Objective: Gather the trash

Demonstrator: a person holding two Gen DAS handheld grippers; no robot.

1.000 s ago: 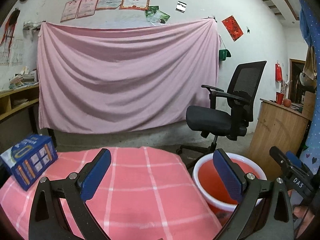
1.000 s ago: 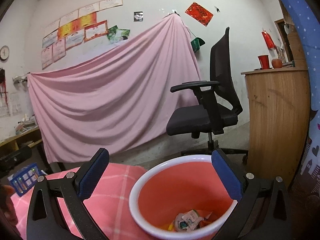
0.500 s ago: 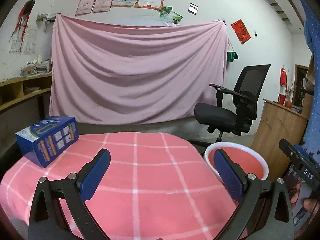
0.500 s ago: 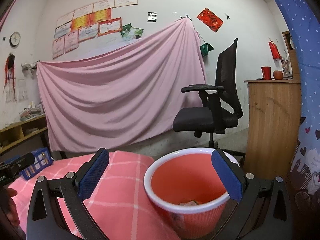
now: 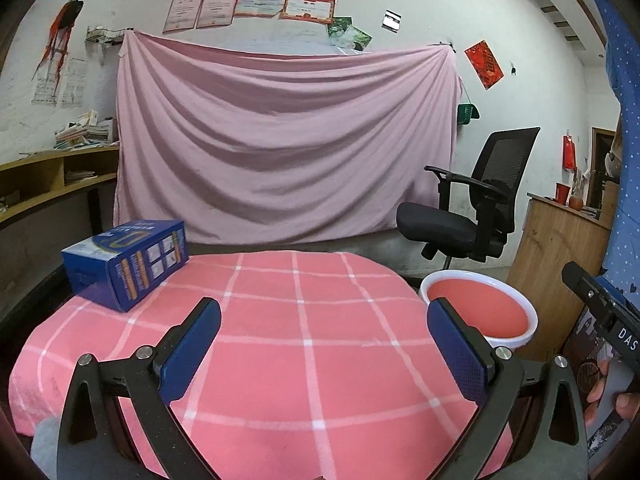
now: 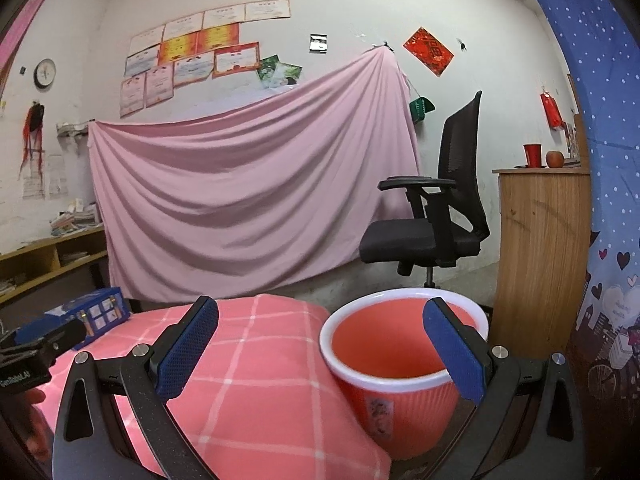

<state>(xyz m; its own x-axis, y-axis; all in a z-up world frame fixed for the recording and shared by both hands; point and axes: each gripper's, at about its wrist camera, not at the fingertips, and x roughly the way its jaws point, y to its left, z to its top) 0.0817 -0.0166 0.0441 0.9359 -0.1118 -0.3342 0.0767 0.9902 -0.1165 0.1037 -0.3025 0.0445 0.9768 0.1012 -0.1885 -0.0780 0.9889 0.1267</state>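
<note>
A red bin with a white rim [image 6: 400,364] stands on the floor just right of the round table with a pink checked cloth [image 6: 256,364]. The left wrist view shows the same bin [image 5: 480,312] beyond the table's [image 5: 304,328] right edge. My left gripper [image 5: 324,344] hangs open over the cloth with nothing between its blue pads. My right gripper [image 6: 320,344] is open too, straddling the bin's near rim and the table edge. The bin's contents are hidden from here. A blue box [image 5: 128,264] lies on the table's far left.
A black office chair [image 6: 432,224] stands behind the bin. A wooden cabinet [image 6: 540,264] with a red cup and an apple sits to the right. A pink sheet [image 5: 280,152] covers the back wall. Shelves [image 5: 44,184] run along the left.
Both grippers have pulled back and up from the bin. The trash inside the bin, seen a second ago, is now out of sight. More of the table shows in both views.
</note>
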